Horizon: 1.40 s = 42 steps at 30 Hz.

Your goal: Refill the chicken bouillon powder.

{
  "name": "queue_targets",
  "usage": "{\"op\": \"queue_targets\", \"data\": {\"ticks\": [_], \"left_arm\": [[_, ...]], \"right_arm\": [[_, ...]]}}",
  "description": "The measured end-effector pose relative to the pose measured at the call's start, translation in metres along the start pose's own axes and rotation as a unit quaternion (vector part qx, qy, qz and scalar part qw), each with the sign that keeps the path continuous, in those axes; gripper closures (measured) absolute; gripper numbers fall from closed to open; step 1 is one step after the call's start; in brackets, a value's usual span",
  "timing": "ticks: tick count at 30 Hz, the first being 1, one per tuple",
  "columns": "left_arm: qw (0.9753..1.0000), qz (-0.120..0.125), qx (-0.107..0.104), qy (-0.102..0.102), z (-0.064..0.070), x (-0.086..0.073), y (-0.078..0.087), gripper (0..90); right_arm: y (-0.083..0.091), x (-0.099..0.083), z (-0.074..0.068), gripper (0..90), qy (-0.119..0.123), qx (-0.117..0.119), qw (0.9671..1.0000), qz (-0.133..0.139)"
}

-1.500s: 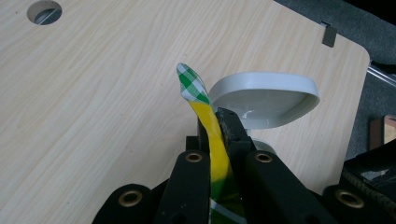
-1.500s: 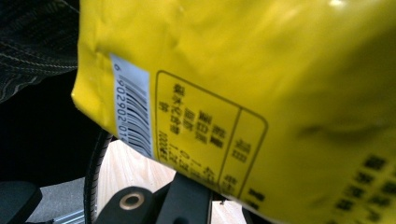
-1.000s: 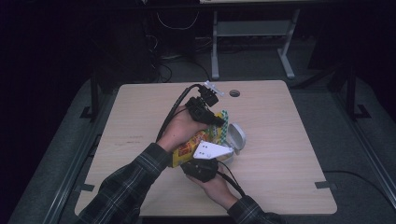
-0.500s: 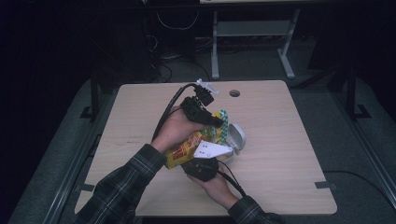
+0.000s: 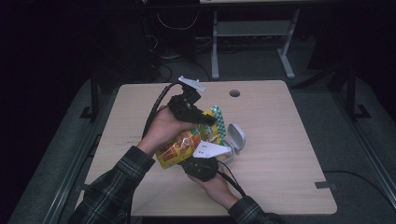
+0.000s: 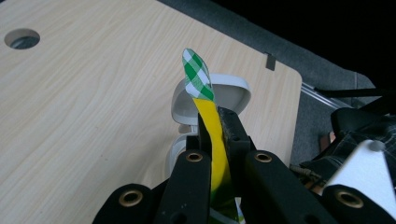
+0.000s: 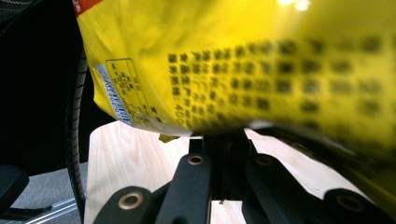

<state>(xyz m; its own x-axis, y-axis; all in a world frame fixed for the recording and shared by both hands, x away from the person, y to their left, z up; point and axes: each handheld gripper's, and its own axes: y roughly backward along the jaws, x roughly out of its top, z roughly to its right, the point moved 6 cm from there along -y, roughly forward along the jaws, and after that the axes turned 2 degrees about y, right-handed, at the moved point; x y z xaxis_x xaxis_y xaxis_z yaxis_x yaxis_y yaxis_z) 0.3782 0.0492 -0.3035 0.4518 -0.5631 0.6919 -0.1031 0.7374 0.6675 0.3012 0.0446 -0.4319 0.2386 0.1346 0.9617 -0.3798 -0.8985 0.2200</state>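
The wooden table (image 5: 280,140) stood in a dark room; both the left gripper (image 5: 208,119) and right gripper (image 5: 205,161) pinched the yellow bag (image 5: 180,147).

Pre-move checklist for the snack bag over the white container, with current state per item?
1. Left gripper clamped on snack bag: ok, jaws pinch its yellow edge below the green-checked tip.
2. Right gripper grip on the bag: cannot tell, jaw tips hidden under the blurred bag.
3. White container open: ok, lid stands up.
4. Bag opened: cannot tell.
5. Bag lifted off the table: ok, held between both grippers.
6. Container upright and steady: cannot tell, the bag partly covers it.
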Motion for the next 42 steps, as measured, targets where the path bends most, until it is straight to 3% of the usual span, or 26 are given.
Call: {"op": "queue_targets", "data": {"ticks": [9, 18, 35, 39, 42], "left_arm": [[0.9995, 0.025, -0.012, -0.013, -0.002, -0.008, 0.016, 90.0], [0.9982, 0.057, -0.011, -0.017, -0.007, -0.015, 0.032, 90.0], [0.9937, 0.111, 0.015, -0.006, -0.029, -0.029, 0.048, 90.0], [0.9925, 0.12, 0.022, -0.004, -0.036, -0.034, 0.047, 90.0], [0.9917, 0.126, 0.026, -0.004, -0.041, -0.037, 0.046, 90.0]], "right_arm": [[0.0, -0.003, 0.002, 90.0, 0.0, -0.009, 0.9999, -0.006], [0.002, -0.004, 0.001, 90.0, 0.004, -0.013, 0.9999, -0.011], [0.012, -0.01, 0.001, 90.0, 0.013, -0.015, 0.9995, -0.023], [0.016, -0.012, 0.0, 90.0, 0.011, -0.017, 0.9991, -0.038], [0.019, -0.013, -0.002, 90.0, 0.022, -0.021, 0.9983, -0.049]]}}
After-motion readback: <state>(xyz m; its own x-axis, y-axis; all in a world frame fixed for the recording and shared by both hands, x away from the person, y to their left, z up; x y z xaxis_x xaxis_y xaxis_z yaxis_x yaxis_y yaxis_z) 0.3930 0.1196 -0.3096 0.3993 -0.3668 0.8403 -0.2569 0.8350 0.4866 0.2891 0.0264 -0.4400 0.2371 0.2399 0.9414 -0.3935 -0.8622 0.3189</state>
